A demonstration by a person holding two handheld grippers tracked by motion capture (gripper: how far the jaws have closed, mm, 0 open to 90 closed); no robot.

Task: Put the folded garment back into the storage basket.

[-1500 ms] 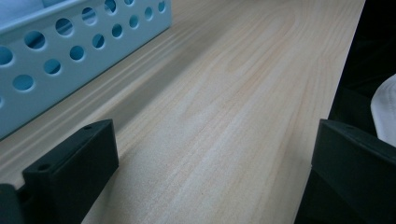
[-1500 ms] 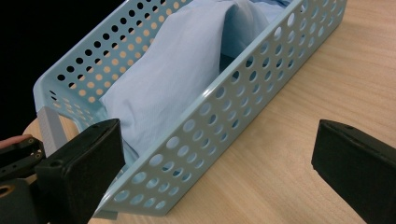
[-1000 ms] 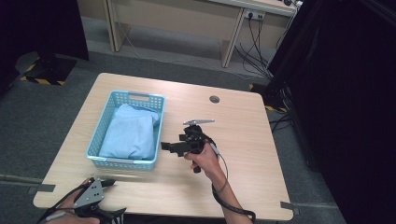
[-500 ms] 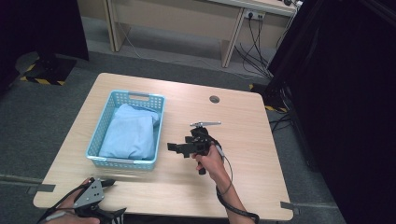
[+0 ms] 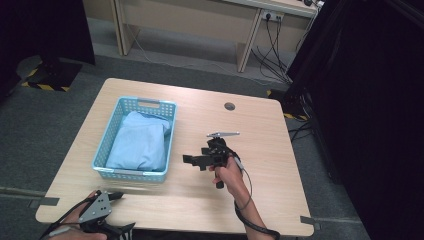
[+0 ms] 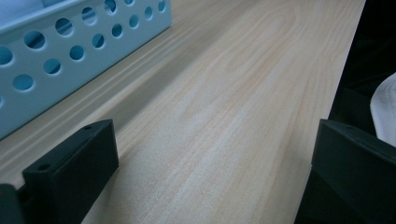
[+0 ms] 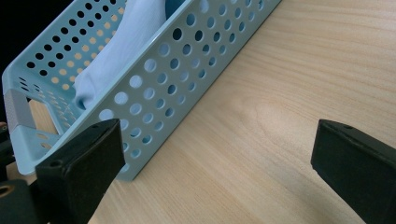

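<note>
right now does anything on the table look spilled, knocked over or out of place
Nothing stands out. The blue basket sits flat on the table with the light blue cloth folded inside it. The right gripper and left gripper are open and hold nothing.

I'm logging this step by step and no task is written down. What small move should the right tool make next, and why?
Probably ease the right tool toward the blue basket. Its jaws stand wide open with nothing between them, it points at the basket's long side, and the light blue cloth lies folded inside, untouched.
</note>
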